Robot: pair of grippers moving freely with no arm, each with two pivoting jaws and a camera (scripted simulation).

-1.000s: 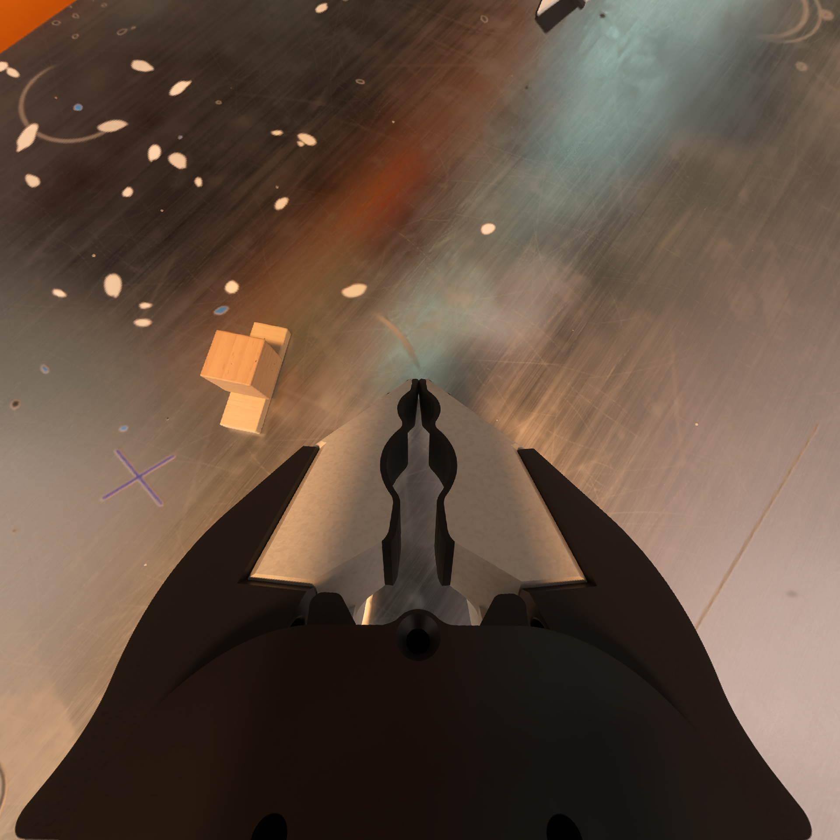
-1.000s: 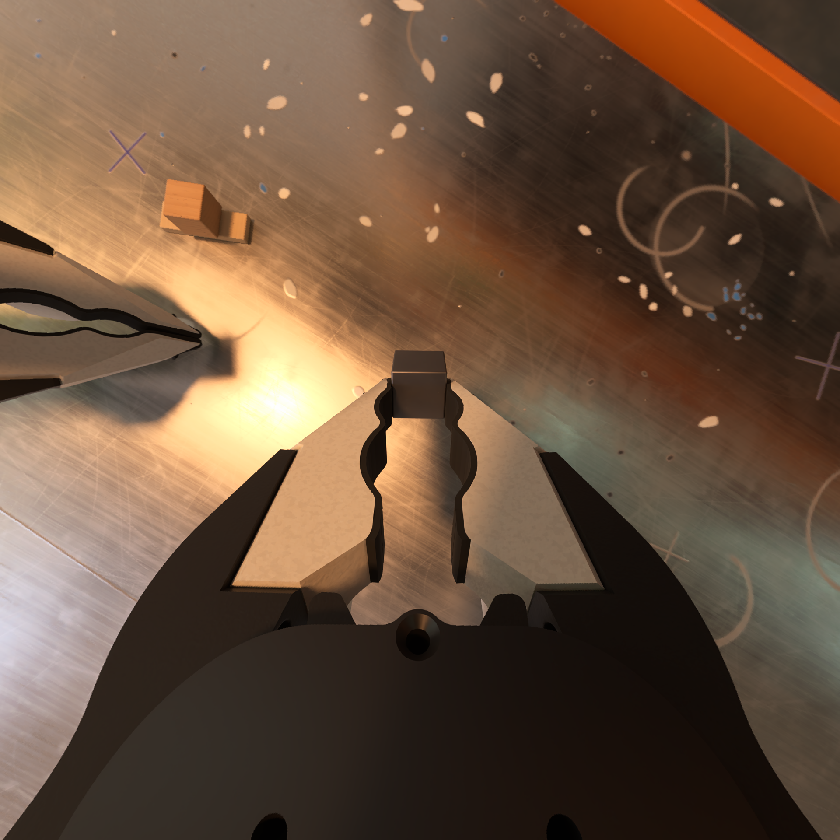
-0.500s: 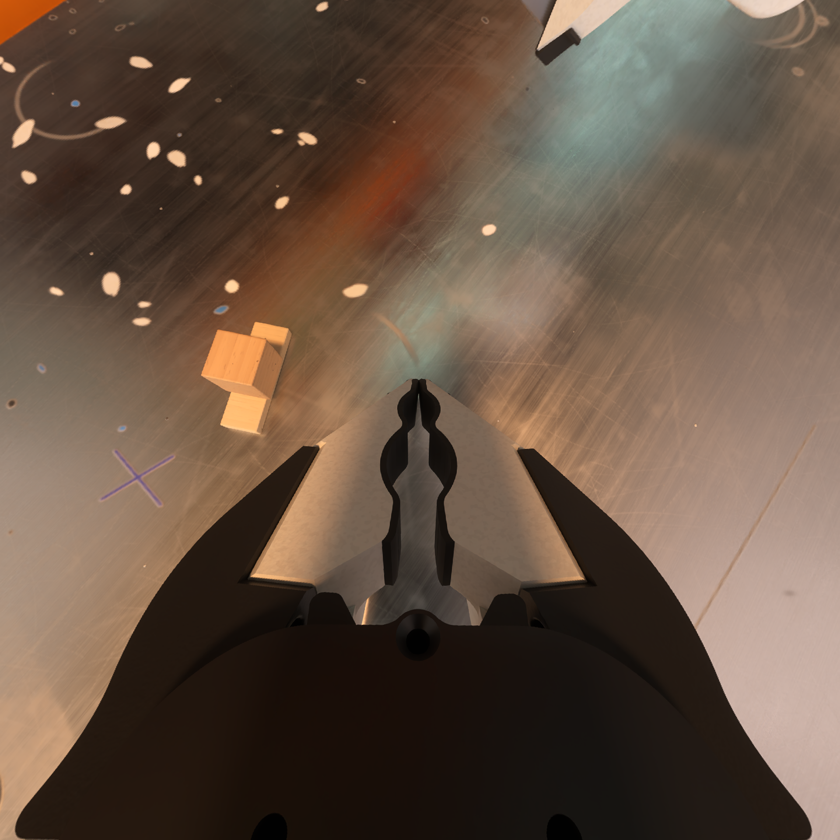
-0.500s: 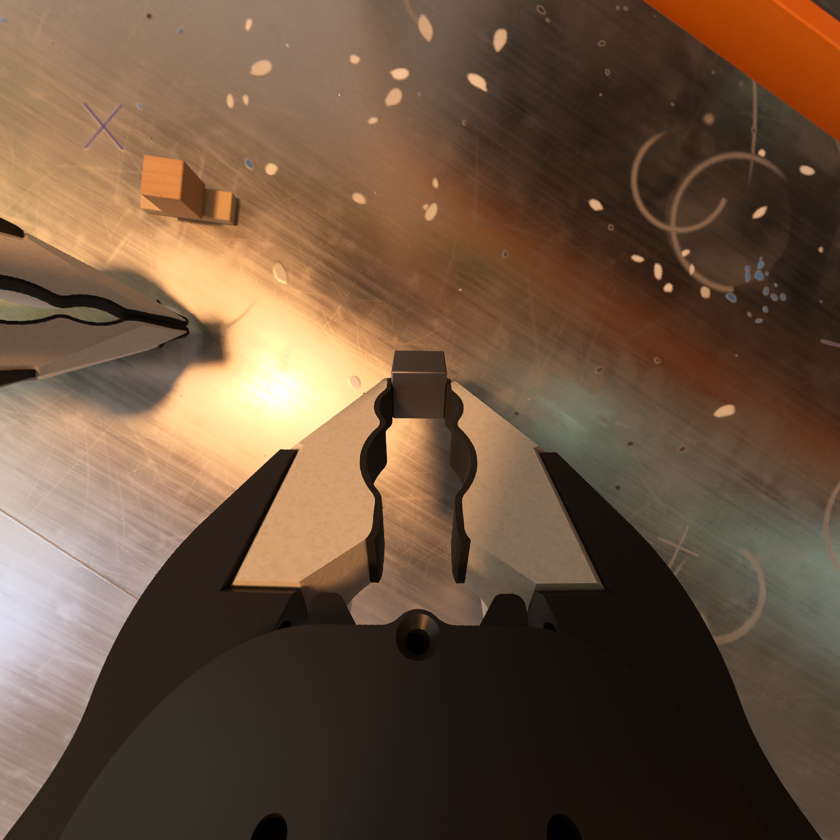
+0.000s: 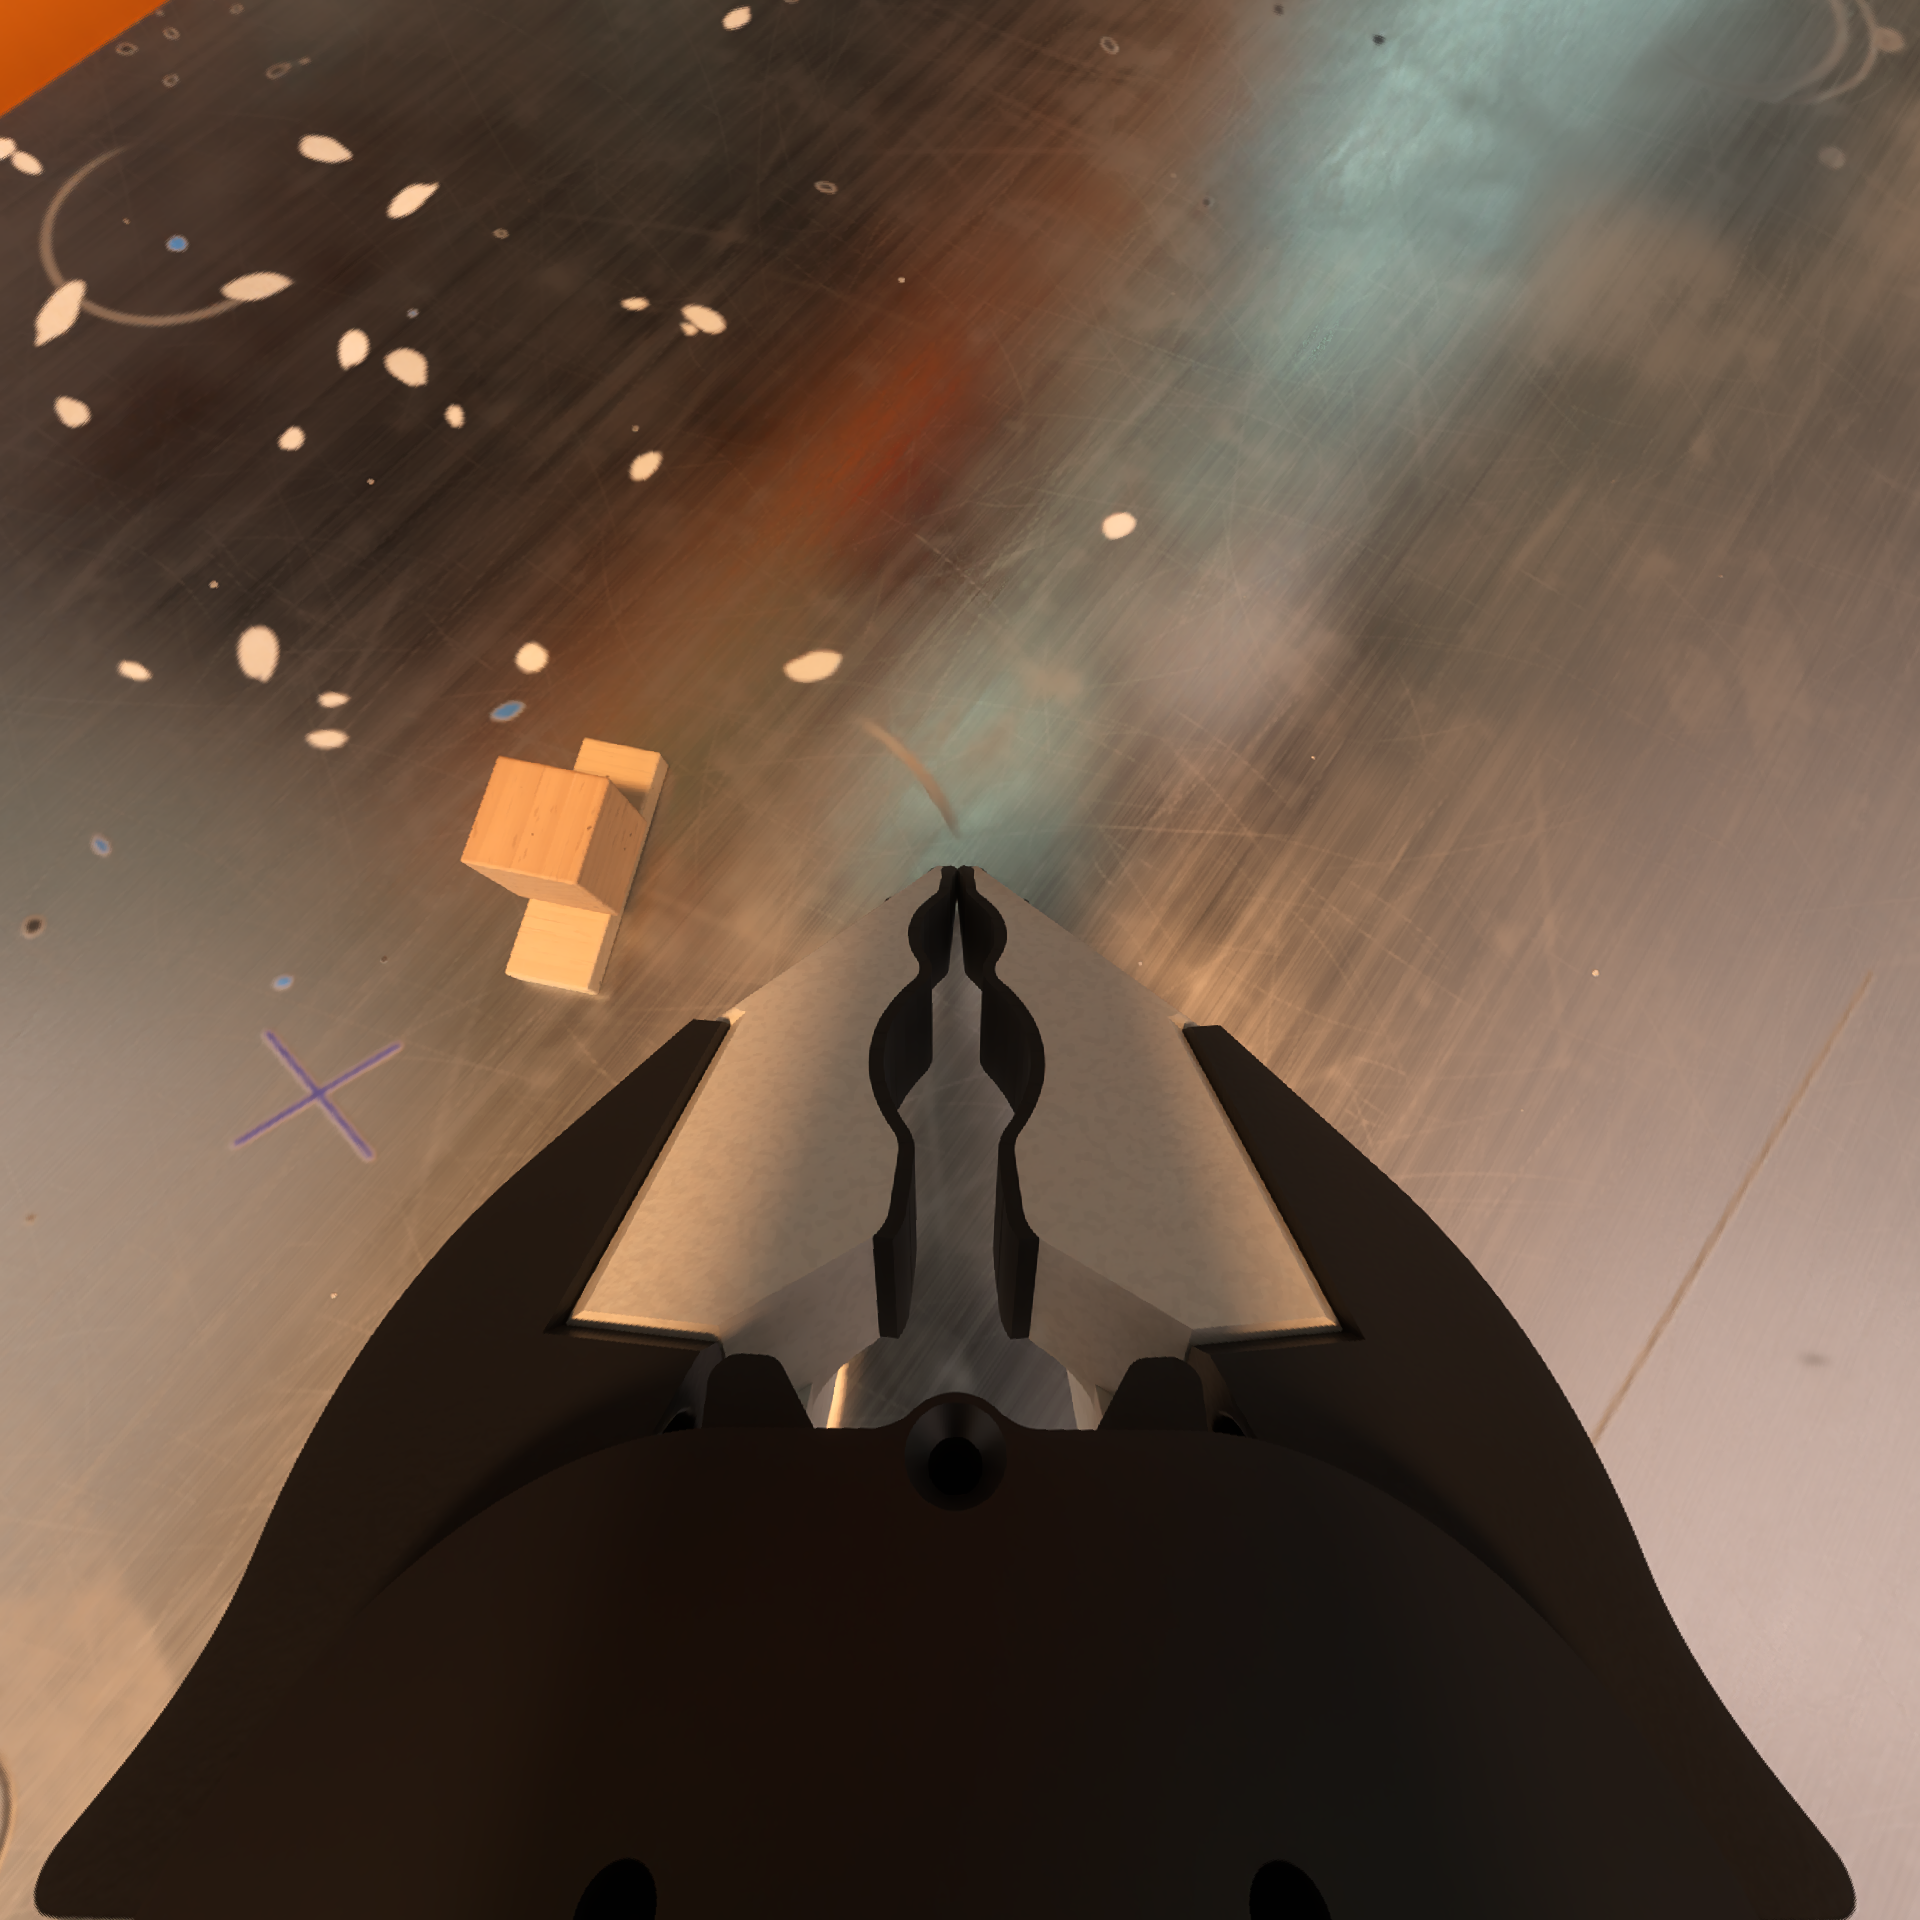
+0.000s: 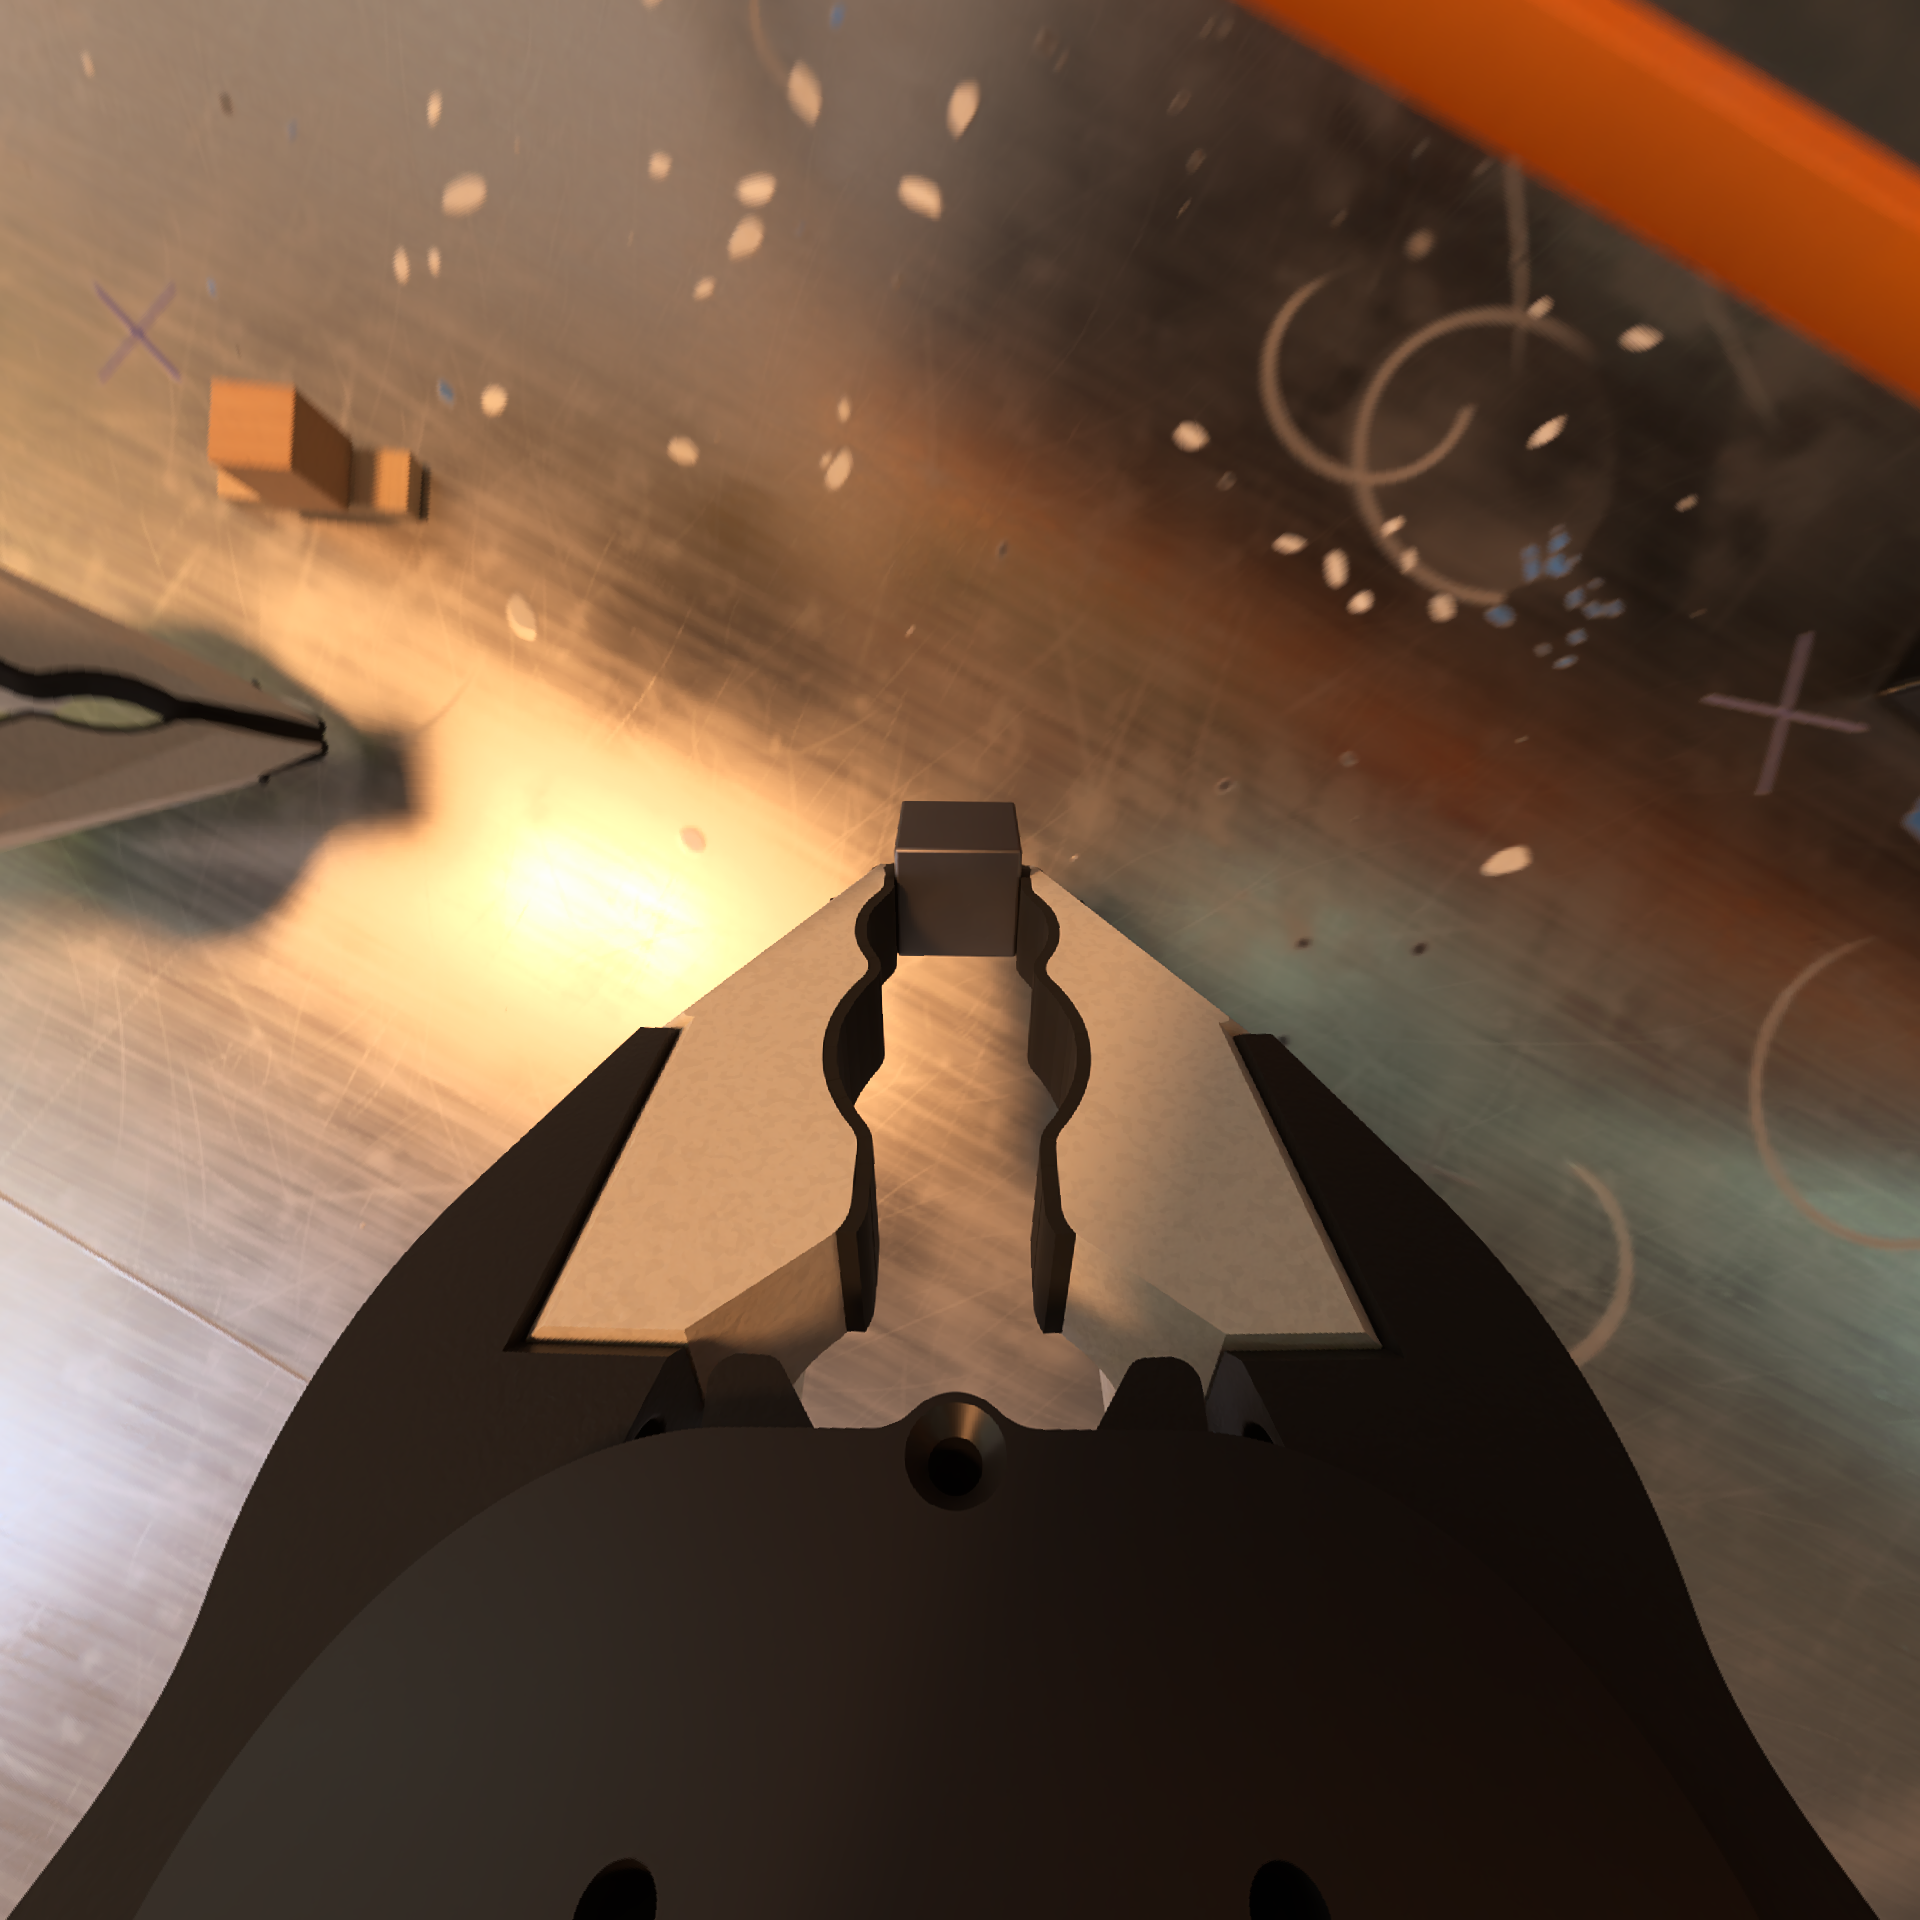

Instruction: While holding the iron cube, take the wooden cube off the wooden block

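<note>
A light wooden cube (image 5: 551, 831) sits on a flat wooden block (image 5: 566, 940) whose ends stick out on either side of it, on a scratched metal tabletop. My left gripper (image 5: 956, 878) is shut and empty, to the right of the stack and a little nearer. My right gripper (image 6: 956, 883) is shut on a small grey iron cube (image 6: 956, 873) held at its fingertips above the table. In the right wrist view the wooden cube (image 6: 275, 442) and block (image 6: 395, 483) lie far left, with the left gripper (image 6: 312, 740) below them.
An orange bar (image 6: 1621, 177) runs along the table's far edge; a corner of it shows in the left wrist view (image 5: 52, 42). Purple crosses (image 5: 317, 1093) (image 6: 1782, 717), pale flecks and ring marks dot the tabletop. A seam (image 5: 1725, 1205) crosses the table at the right.
The right gripper has moved with the iron cube, and it no longer shows at the top of the left wrist view. The left gripper and the wooden stack have stayed put.
</note>
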